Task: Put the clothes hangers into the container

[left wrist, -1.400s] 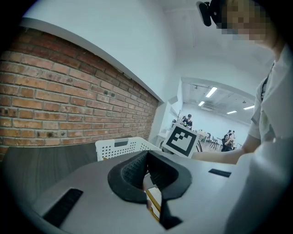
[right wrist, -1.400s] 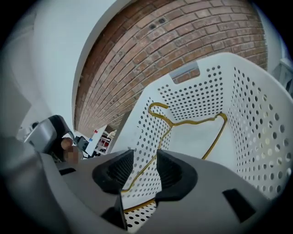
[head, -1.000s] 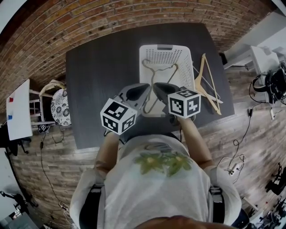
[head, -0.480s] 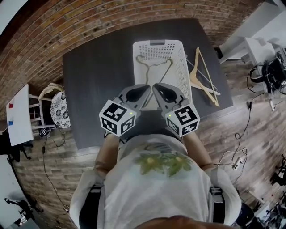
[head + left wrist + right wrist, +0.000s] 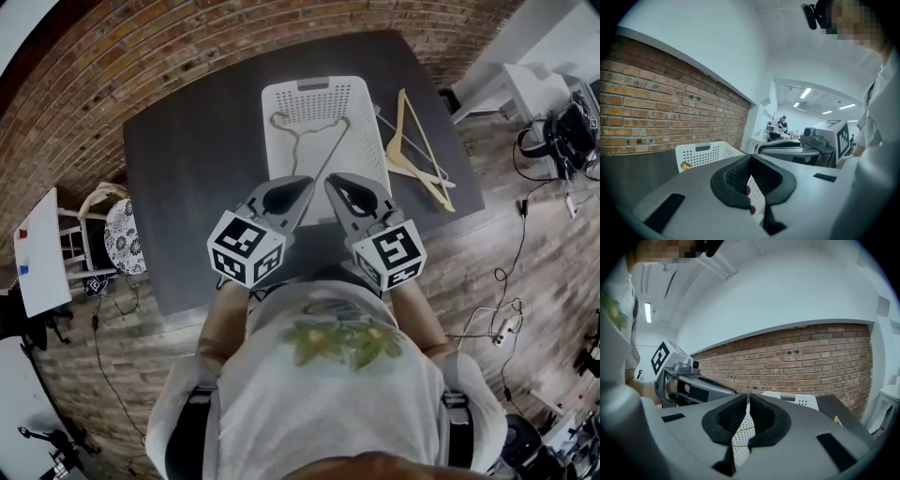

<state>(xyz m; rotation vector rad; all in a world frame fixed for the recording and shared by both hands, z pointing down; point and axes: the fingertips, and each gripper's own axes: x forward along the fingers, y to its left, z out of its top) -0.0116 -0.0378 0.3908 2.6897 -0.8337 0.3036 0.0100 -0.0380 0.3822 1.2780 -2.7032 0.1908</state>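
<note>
Crosswise, wooden hangers [image 5: 419, 172] (apexes away) beside container [image 5: 323, 87].

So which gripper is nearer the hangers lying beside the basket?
Right. The right gripper is toward the hangers' side of the basket; the left gripper is beside it, farther from them.
</note>
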